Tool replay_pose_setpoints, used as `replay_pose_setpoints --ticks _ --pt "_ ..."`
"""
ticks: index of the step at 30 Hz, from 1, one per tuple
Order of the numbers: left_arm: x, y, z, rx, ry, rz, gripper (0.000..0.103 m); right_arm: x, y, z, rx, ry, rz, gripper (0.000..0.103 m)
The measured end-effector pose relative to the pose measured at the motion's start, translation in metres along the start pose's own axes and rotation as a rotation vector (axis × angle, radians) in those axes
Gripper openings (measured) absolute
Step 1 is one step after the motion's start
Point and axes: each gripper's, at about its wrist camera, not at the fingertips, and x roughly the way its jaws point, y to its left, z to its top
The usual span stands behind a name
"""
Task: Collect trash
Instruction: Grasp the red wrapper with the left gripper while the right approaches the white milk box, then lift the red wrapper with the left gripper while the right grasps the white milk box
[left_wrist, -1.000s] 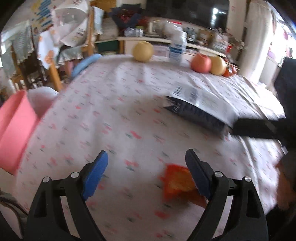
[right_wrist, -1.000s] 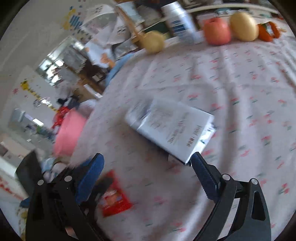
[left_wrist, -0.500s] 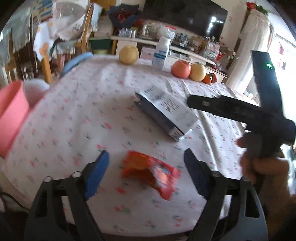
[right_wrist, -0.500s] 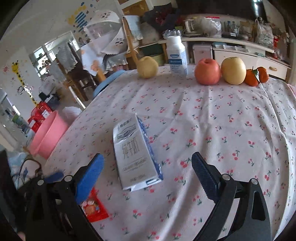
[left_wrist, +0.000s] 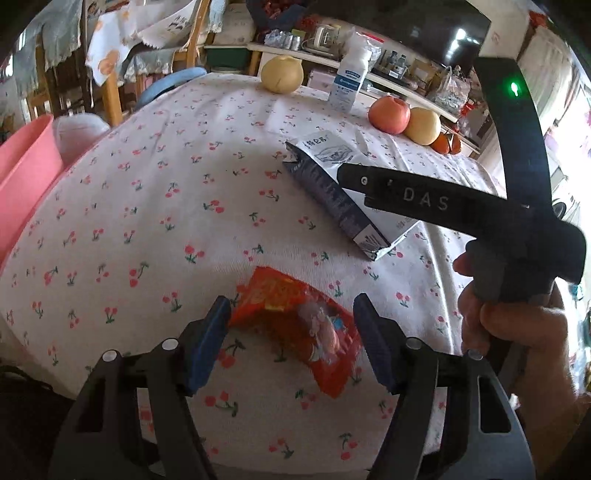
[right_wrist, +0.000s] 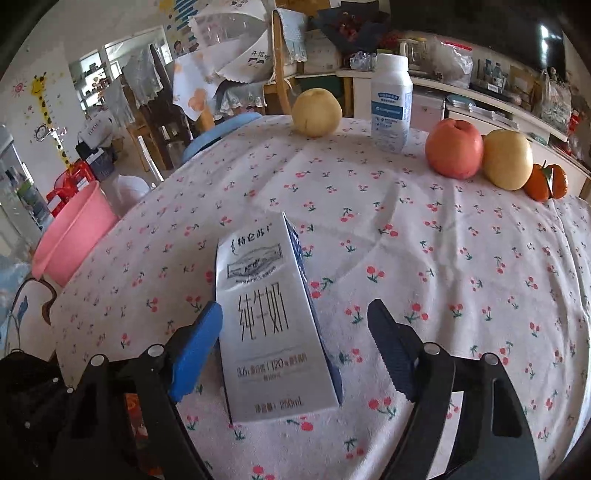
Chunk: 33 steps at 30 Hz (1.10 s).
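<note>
Both tools closing over trash on the worktop; neither has a grip yet

The left tool (left_wrist: 291, 343) narrows around the red snack wrapper (left_wrist: 301, 325), lying flat on the worktop (left_wrist: 147, 206); thin foil may slide out or the tips may snag the cloth; the right tool (right_wrist: 295, 349), still wide, closes astride the flattened milk carton (right_wrist: 269, 332); pinched edgewise, it may buckle and skid; the pink bin (right_wrist: 70, 236) stands off the far edge.

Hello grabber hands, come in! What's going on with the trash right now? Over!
Left gripper closing around red snack wrapper, not yet pinched. Right gripper closing around milk carton, pads not touching. Pink bin beside table. Nothing in the way.
</note>
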Motion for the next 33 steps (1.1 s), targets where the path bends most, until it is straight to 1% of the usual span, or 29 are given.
replay_pose_setpoints --ticks 3,5,7,8,9,13,14,17,19,21,24,27,30,33 --pt "0.005 -0.006 0.003 0.043 -0.015 0.026 0.069 0.001 -0.002 0.001 0.025 0.007 0.019 0.081" --pt "0.008 -0.010 0.005 0.084 -0.023 0.043 0.069 0.000 -0.005 0.002 0.032 0.005 0.006 0.081" --pt "0.011 -0.015 0.006 0.138 -0.028 0.063 0.063 -0.001 -0.007 0.003 0.035 0.001 -0.012 0.081" --pt "0.012 -0.016 0.006 0.167 -0.032 0.064 0.057 -0.002 -0.009 0.004 0.042 -0.002 -0.020 0.081" --pt "0.012 -0.016 0.007 0.174 -0.032 0.061 0.054 -0.003 -0.012 0.004 0.050 -0.003 -0.023 0.081" --pt "0.011 -0.014 0.008 0.184 -0.036 0.044 0.049 -0.003 -0.017 0.004 0.069 -0.001 -0.020 0.081" --pt "0.010 -0.014 0.007 0.187 -0.037 0.038 0.047 -0.002 -0.016 0.003 0.064 0.003 -0.019 0.081" --pt "0.008 -0.014 0.007 0.189 -0.040 0.022 0.045 -0.001 -0.012 0.002 0.047 0.008 -0.008 0.081" --pt "0.007 -0.013 0.008 0.187 -0.045 0.009 0.041 -0.001 -0.008 0.002 0.032 0.008 -0.006 0.081" --pt "0.006 -0.009 0.009 0.179 -0.048 -0.016 0.038 0.000 -0.008 0.002 0.035 0.011 -0.003 0.081" --pt "0.005 -0.006 0.011 0.176 -0.053 -0.020 0.038 0.001 -0.008 0.002 0.039 0.017 0.014 0.081" --pt "0.003 -0.001 0.016 0.185 -0.072 -0.021 0.036 0.000 -0.006 0.003 0.026 0.018 0.004 0.081" --pt "0.004 0.006 0.029 0.211 -0.087 -0.015 0.035 -0.001 -0.006 0.003 0.023 0.012 -0.034 0.087" --pt "0.014 0.015 0.048 0.251 -0.103 -0.004 0.035 0.000 -0.011 0.003 0.048 0.012 -0.035 0.088"
